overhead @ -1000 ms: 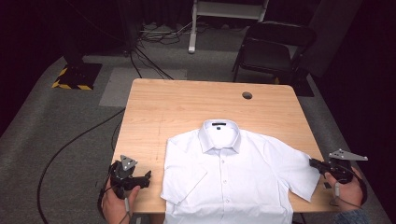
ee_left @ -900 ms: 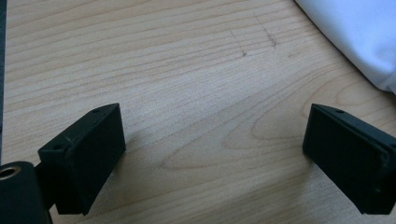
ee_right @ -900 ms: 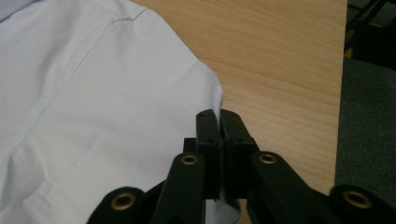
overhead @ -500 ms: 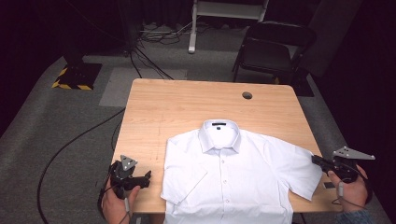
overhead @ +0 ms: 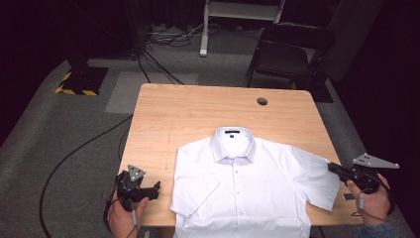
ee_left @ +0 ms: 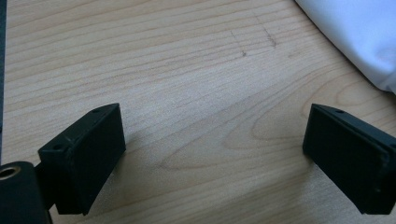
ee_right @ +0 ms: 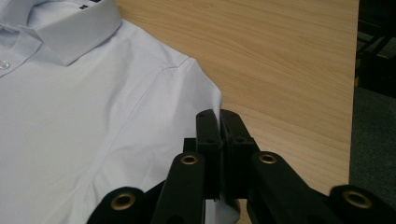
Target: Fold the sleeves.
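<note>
White short-sleeved shirt [overhead: 250, 191]: laid flat and front-up on the wooden bench [overhead: 198, 116], buttoned, collar [overhead: 233, 141] toward the far edge, hem at the near edge. Landmark for all entries below.

Right gripper [overhead: 333, 167]: at the shirt's right sleeve [overhead: 317, 178], held in a hand [overhead: 374, 196] off the bench's right edge. In the right gripper view its fingers [ee_right: 208, 135] are pressed together on the sleeve's edge, with white cloth showing between and below them.

Left gripper [overhead: 156, 187]: just left of the shirt's left sleeve [overhead: 198, 186], near the bench's front edge, held in a hand [overhead: 124, 213]. In the left gripper view its fingers [ee_left: 86, 156] stand wide apart over bare wood, holding nothing; shirt cloth [ee_left: 355, 32] lies beyond them at upper right, apart from both.

Round cable hole [overhead: 262, 101]: in the bench, beyond the collar, toward the far right.
</note>
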{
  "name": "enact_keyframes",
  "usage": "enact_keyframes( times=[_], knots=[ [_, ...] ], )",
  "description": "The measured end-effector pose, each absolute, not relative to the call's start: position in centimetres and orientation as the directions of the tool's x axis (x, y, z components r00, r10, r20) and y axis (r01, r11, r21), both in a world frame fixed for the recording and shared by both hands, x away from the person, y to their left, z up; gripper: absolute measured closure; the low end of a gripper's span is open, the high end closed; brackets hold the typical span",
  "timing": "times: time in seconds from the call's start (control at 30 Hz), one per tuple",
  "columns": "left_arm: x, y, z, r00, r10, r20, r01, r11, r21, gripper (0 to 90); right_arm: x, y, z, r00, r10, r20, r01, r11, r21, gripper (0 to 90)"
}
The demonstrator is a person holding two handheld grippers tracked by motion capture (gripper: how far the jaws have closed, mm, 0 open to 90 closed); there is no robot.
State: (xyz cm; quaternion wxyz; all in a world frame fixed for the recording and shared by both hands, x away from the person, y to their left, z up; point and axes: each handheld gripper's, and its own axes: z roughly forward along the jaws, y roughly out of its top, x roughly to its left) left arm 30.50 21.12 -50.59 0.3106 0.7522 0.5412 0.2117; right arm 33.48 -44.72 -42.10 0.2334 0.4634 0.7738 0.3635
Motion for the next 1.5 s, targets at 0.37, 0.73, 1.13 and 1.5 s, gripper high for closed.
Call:
enact_keyframes(
  times=[0.37,0.73,1.13,1.5],
  knots=[
    [30.5,21.1,-50.6,0.325,0.946,-0.017,0.683,-0.222,0.696,5.9,33.1,-42.7,-40.8,-0.500,0.865,-0.028,0.520,0.326,0.790,87.5],
    [30.5,21.1,-50.6,0.324,0.946,-0.018,0.683,-0.220,0.697,5.9,32.8,-40.3,-39.5,-0.550,0.834,-0.029,0.483,0.347,0.804,87.4],
    [30.5,21.1,-50.6,0.324,0.946,-0.018,0.683,-0.220,0.697,5.9,32.9,-37.6,-38.9,-0.606,0.795,-0.015,0.453,0.360,0.816,87.2],
    [30.5,21.1,-50.6,0.324,0.946,-0.018,0.683,-0.221,0.697,5.9,33.1,-34.9,-38.9,-0.656,0.754,-0.004,0.436,0.384,0.814,87.2]
  ],
)
